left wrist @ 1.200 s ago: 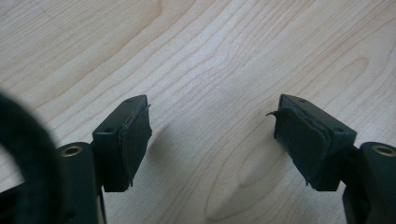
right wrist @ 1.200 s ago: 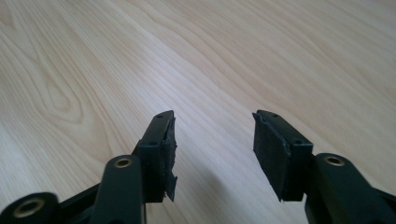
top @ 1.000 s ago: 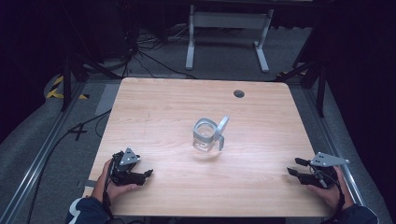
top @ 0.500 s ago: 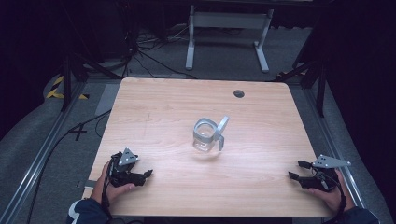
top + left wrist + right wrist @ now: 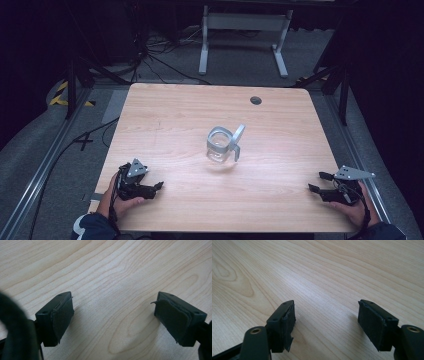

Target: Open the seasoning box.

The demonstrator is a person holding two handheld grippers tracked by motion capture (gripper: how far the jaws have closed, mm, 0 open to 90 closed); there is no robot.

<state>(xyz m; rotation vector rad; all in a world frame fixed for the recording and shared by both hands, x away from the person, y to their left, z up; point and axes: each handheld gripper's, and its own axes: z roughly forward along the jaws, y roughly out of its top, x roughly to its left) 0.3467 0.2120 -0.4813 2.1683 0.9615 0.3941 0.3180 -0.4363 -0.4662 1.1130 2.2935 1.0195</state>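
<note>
A small clear glass jar [image 5: 220, 145] with a grey hinged lid tipped up stands at the middle of the light wooden table [image 5: 165, 115]. My left gripper [image 5: 157, 187] rests near the table's front left edge, well apart from the jar. Its jaws have just been opening and are open over bare wood [image 5: 113, 312]. My right gripper [image 5: 317, 181] lies near the front right edge, pointing left. Its jaws have just been opening too, with nothing between them [image 5: 327, 315]. A hand holds each gripper from below.
A dark round cable hole [image 5: 256, 100] sits near the table's far edge. Behind the table, a white metal stand [image 5: 240, 30] and loose cables [image 5: 150, 55] lie on the grey floor. Metal rails run along both sides of the table.
The right gripper's jaws stand wider than a second ago and that hand has shifted slightly. The left gripper's jaws have spread a little. The jar has not moved.
</note>
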